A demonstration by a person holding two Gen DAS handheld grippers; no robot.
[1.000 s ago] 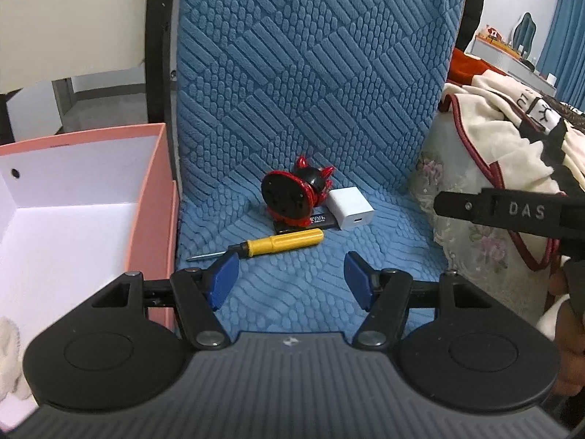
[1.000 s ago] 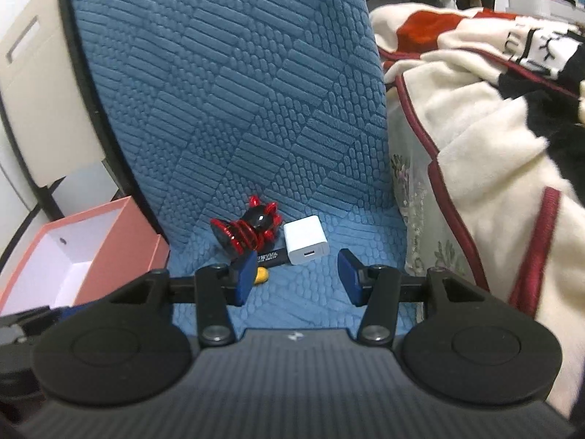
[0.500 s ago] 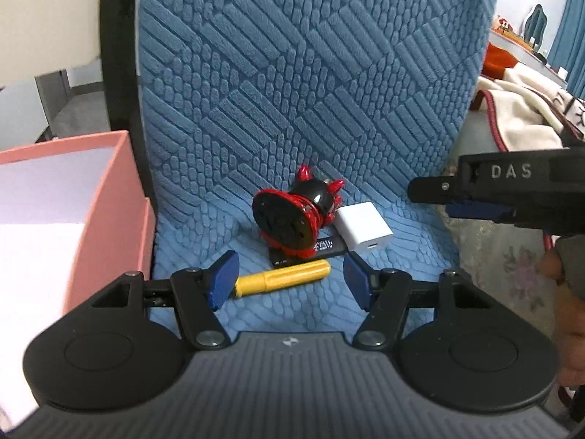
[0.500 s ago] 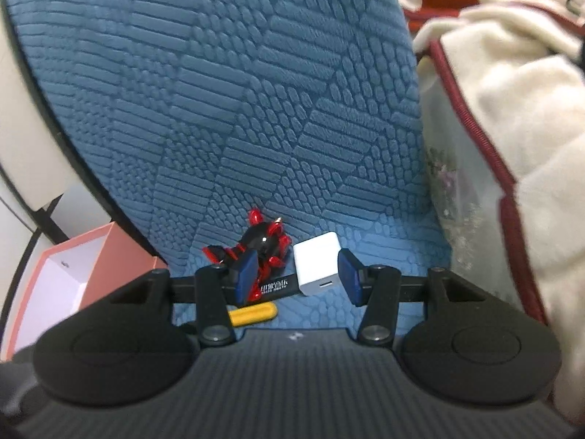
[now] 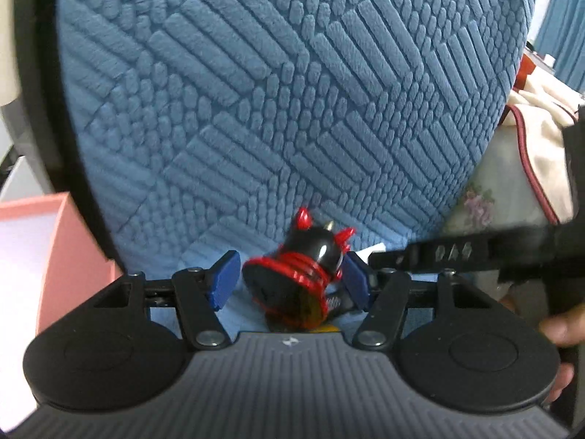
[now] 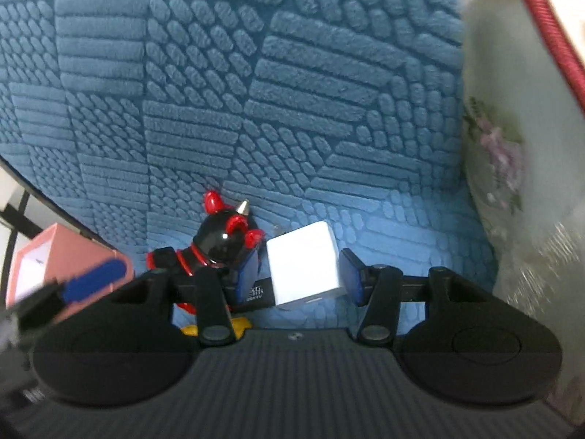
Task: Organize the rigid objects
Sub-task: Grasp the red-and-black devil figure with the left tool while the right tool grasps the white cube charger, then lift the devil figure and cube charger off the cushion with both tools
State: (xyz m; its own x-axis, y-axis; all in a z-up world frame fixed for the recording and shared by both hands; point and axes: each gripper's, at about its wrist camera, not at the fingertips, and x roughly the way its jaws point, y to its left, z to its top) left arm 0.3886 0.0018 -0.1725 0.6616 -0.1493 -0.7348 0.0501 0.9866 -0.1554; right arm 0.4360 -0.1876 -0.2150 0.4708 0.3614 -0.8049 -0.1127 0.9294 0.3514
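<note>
A red and black horned toy (image 5: 303, 274) lies on the blue quilted chair seat (image 5: 226, 311). My left gripper (image 5: 290, 281) stands open around it, with a gap at the left pad. Just right of the toy sits a white charger cube (image 6: 303, 261), and my right gripper (image 6: 298, 274) straddles it, open, its pads close beside both sides. A flat black card (image 6: 259, 292) lies under the toy and cube. Only a yellow bit of a screwdriver (image 6: 241, 323) shows below them. A finger of the right gripper (image 5: 449, 252) crosses the left wrist view.
A pink box (image 5: 55, 256) with a white inside stands left of the chair, also seen as the pink box (image 6: 62, 252) in the right wrist view. A cream blanket (image 5: 530, 153) with red trim is heaped to the right. The quilted chair back (image 5: 292, 109) rises just behind the objects.
Both grippers have come forward and down onto the chair seat. The toy now sits between the left pads and the charger between the right pads. The screwdriver has slipped almost out of view.
</note>
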